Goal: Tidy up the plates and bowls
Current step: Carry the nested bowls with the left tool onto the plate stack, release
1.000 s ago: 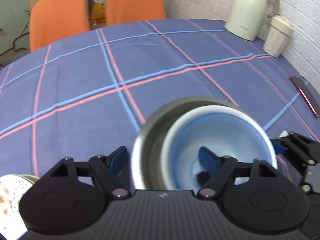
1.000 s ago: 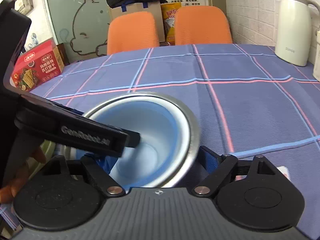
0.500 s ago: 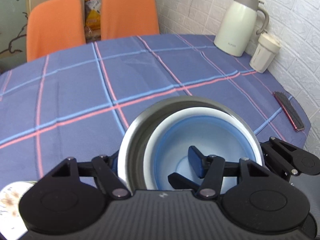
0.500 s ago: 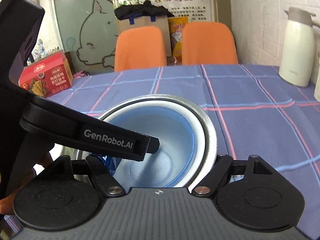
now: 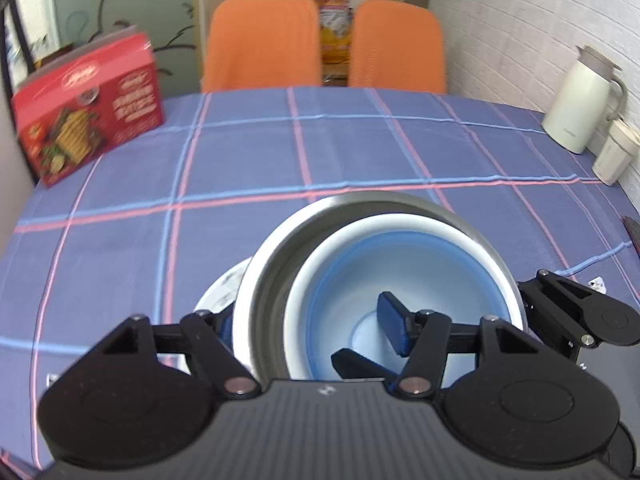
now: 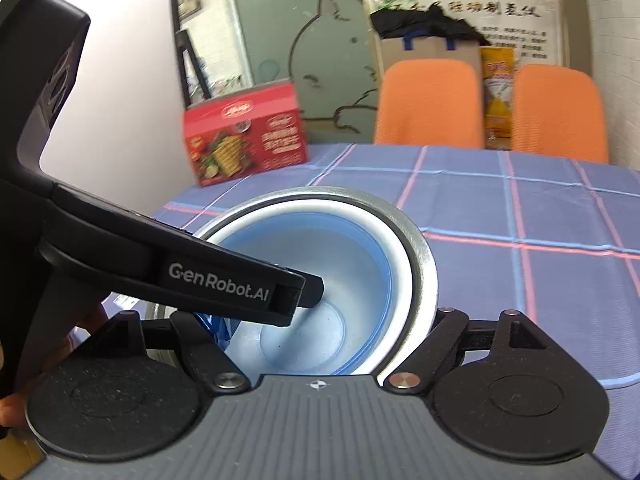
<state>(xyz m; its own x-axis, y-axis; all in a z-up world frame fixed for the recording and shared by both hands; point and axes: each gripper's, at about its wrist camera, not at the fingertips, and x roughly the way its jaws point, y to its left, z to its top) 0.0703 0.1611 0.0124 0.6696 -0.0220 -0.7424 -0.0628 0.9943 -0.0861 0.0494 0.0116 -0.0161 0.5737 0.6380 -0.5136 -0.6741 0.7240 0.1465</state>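
Black-framed and blue-padded, the left gripper (image 5: 308, 326) is clamped across the near walls of two nested bowls: one finger sits inside the blue bowl (image 5: 408, 284), the other outside the steel bowl (image 5: 280, 256), pinching both rims between them. The blue bowl, white at its lip, rests inside the steel one, off-centre toward the right. In the left wrist view the stack hangs over a white patterned plate (image 5: 222, 288), whose edge shows just beyond the steel rim on the checked blue tablecloth (image 5: 240, 160).

The right gripper (image 6: 332, 328) grips the same stack from the other side: one finger shows low inside the blue bowl, the other lies outside the steel wall, closed on the rims. The left tool's body crosses the left of that view, held by a hand (image 6: 12, 404) at the edge.

Farther out, a red food box (image 5: 88, 104) stands at the table's left edge, a cream thermos (image 5: 580, 100) and a small lidded cup (image 5: 616, 152) at the right by the brick wall, and two orange chairs (image 5: 260, 40) behind.
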